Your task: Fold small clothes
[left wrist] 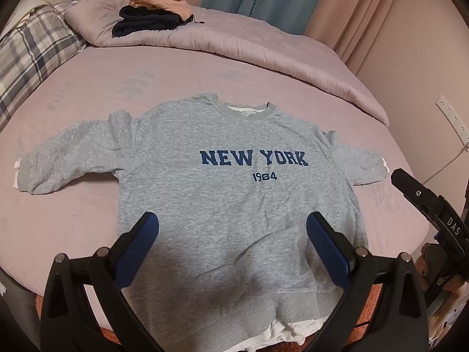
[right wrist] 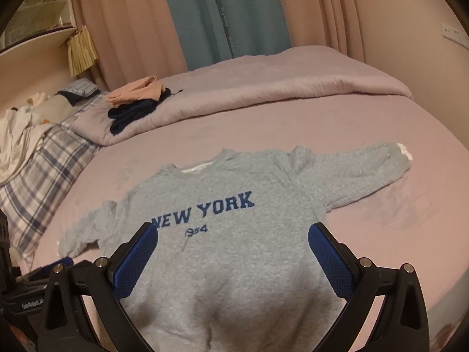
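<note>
A grey sweatshirt (left wrist: pixel 234 205) printed NEW YORK 1984 lies flat, face up, on the pink bed (left wrist: pixel 88 220), sleeves spread to both sides and a white lining showing at collar, cuffs and hem. The left tool (left wrist: pixel 232 226) and the right tool (right wrist: pixel 233 234) hover above its lower half, each spread wide and holding nothing. Folded clothes (left wrist: pixel 152 14) sit on the rolled quilt (left wrist: pixel 263 41) behind.

Sweatshirt (right wrist: pixel 234 264) hem cut off below; date print (right wrist: pixel 195 231) blurred.
</note>
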Motion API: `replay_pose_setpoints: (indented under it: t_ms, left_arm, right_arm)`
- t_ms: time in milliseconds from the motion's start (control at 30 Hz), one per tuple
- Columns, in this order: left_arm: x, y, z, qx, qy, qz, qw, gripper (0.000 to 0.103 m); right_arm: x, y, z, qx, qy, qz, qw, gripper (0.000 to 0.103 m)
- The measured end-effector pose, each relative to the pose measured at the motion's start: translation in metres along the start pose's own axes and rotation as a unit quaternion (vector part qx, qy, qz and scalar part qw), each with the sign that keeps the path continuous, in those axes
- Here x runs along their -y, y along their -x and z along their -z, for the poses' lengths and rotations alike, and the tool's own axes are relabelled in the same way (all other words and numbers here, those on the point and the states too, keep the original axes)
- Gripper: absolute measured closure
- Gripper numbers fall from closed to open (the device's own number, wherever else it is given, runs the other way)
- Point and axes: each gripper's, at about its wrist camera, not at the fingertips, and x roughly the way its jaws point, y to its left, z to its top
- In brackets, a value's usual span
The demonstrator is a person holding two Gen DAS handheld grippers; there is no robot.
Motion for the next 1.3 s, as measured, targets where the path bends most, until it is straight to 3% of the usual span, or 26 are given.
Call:
replay_pose_setpoints:
  t_ms: [267, 533, 733, 867, 933, 1067, 1300]
  left_arm:
    - [0.006, -0.007, 0.001, -0.010, 0.003, -0.003, 0.9999, 0.005]
    - [0.019, -0.013, 0.001, -0.023, -0.003, -0.015, 0.9996, 0.007]
    - [0.026, -0.025, 0.005, -0.035, -0.010, -0.032, 0.9988, 0.011]
    - [0.025, -0.042, 0.008, -0.053, -0.005, -0.037, 0.9979, 0.015]
    - [0.023, -0.051, 0.009, -0.065, -0.002, -0.038, 0.9972, 0.018]
    - [0.018, -0.064, 0.013, -0.082, 0.005, -0.049, 0.9954, 0.023]
    - [0.011, -0.076, 0.014, -0.098, 0.012, -0.061, 0.9933, 0.032]
  right_arm:
    - [0.013, -0.003, -0.002, 0.002, -0.017, -0.004, 1.000, 0.001]
    - [0.046, -0.003, -0.008, 0.005, -0.060, -0.017, 0.998, 0.009]
    - [0.115, -0.002, -0.022, 0.020, -0.136, -0.014, 0.990, 0.009]
    - [0.182, -0.015, -0.028, 0.016, -0.219, -0.004, 0.976, 0.010]
    - [0.204, -0.025, -0.028, 0.006, -0.246, 0.009, 0.969, 0.017]
    - [0.237, -0.048, -0.027, -0.017, -0.275, 0.047, 0.960, 0.021]
    - [0.280, -0.102, -0.032, -0.061, -0.306, 0.075, 0.947, 0.027]
